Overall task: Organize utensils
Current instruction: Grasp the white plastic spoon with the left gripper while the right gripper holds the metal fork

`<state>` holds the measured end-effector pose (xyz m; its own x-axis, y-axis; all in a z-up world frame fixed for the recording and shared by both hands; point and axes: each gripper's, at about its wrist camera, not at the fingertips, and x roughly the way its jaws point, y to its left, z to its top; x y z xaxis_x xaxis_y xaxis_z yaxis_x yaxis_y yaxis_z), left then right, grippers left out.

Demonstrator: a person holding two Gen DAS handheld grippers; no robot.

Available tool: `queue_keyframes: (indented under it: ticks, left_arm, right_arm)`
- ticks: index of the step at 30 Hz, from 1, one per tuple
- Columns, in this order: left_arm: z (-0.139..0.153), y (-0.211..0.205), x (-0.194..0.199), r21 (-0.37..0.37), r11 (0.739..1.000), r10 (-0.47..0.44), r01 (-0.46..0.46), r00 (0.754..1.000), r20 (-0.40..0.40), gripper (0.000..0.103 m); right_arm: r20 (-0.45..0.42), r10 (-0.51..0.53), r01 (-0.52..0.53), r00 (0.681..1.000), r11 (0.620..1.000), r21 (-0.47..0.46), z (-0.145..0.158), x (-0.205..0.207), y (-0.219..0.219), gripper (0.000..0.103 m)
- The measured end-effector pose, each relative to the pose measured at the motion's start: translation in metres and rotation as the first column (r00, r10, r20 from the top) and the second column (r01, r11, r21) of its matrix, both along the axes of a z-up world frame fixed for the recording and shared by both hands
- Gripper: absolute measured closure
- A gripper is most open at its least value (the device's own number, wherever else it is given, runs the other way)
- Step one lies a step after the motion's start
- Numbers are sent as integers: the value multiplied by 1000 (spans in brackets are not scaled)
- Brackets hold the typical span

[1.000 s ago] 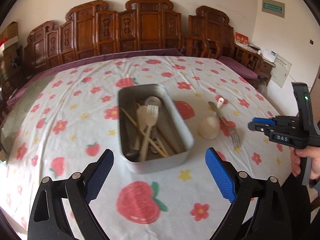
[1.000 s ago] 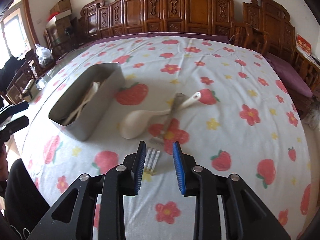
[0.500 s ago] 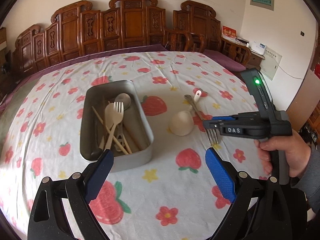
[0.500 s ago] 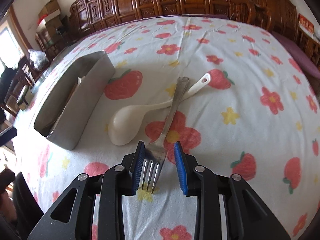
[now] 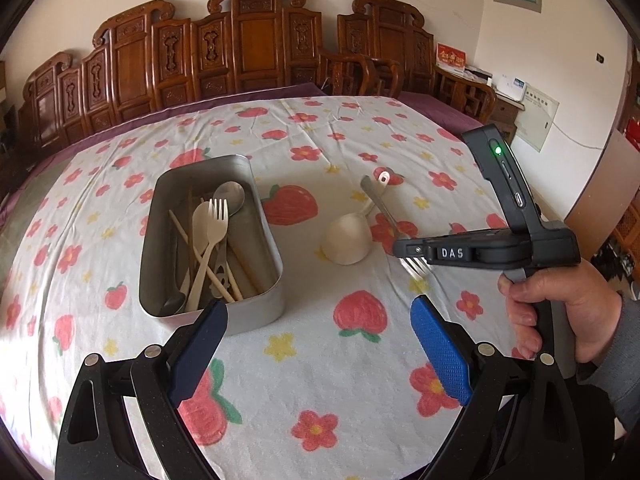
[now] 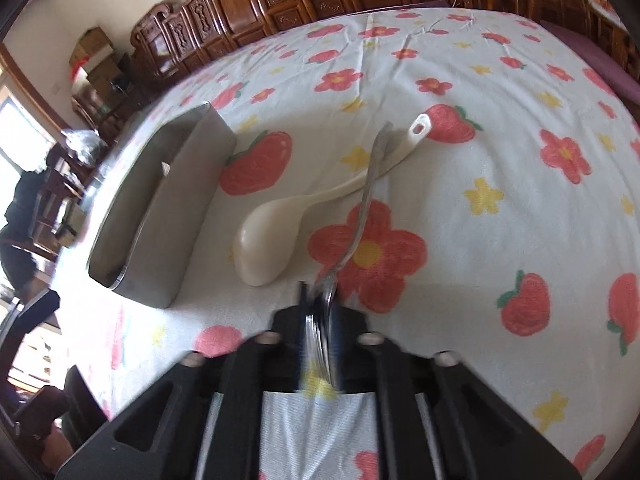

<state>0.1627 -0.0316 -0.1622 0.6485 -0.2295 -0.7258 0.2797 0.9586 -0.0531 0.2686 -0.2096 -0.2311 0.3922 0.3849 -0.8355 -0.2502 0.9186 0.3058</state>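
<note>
Two grippers are working over a table draped in a white tablecloth point(image 5: 320, 364) printed with red flowers, strawberries and small yellow stars; a purple cloth point(image 5: 256, 98) is showing at its far edge. The right gripper point(image 6: 320, 308) is clamping the tine end of a metal fork point(image 6: 368, 188), its fingers pressed together on the head while the handle is stretching away across the cloth. That handle is lying across the handle of a cream ladle spoon point(image 6: 268, 240), which is resting bowl-down just beside the fork. In the left wrist view a hand point(image 5: 560, 312) is gripping the right tool's handle, and a green light is glowing on the unit.

The left gripper point(image 5: 318, 344) is hovering with its blue pads spread wide and nothing between them, near the close end of a metal tray point(image 5: 264, 236). The tray is sitting left of the ladle spoon, well apart from the fork, and is holding a pale plastic fork point(image 5: 218, 216), a pale spoon, a metal spoon point(image 5: 230, 196) and chopsticks point(image 5: 200, 252), all jumbled lengthwise.

Carved wooden chairs point(image 5: 248, 40) are lining the cream wall behind the table. A side cabinet point(image 5: 500, 100) with papers is standing at the right.
</note>
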Motion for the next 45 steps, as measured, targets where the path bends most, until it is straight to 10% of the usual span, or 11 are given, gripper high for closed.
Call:
queue_keyframes:
  ticks: [19,45]
  left_arm:
    - [-13,-73,51,136,988,-70,72,997,-21,14]
    - [-65,-106,162,275,960,30,48,961,-273,54]
  right_arm:
    - [132,61,-46,989,993,-109,52,-57,-69,98]
    - [173,6,-5,985,1000,-8,81,-44,-107,98]
